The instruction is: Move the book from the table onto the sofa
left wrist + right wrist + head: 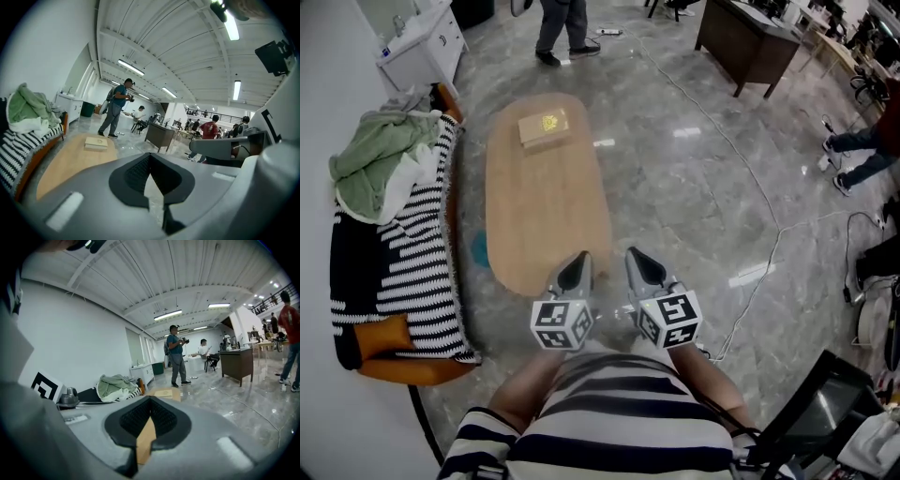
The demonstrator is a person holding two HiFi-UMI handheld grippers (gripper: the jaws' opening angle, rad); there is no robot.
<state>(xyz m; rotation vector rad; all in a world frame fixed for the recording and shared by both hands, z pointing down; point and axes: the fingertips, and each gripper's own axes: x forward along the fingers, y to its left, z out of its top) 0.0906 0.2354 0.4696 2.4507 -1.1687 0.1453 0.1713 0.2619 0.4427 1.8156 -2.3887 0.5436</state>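
A tan book [544, 128] lies flat at the far end of the oval wooden table [548, 225]; it also shows as the book [96, 143] in the left gripper view and the book [163, 393] in the right gripper view. The sofa [398, 253], draped in a black-and-white striped cover, runs along the table's left side. My left gripper [575, 269] and right gripper [643, 265] hover side by side at the table's near end, well short of the book. Both are shut with nothing between their jaws.
A green and white heap of cloth [380, 159] lies on the sofa's far end. A person [562, 28] stands beyond the table. A dark desk [750, 42] is at the back right, and a cable [769, 216] trails over the grey floor.
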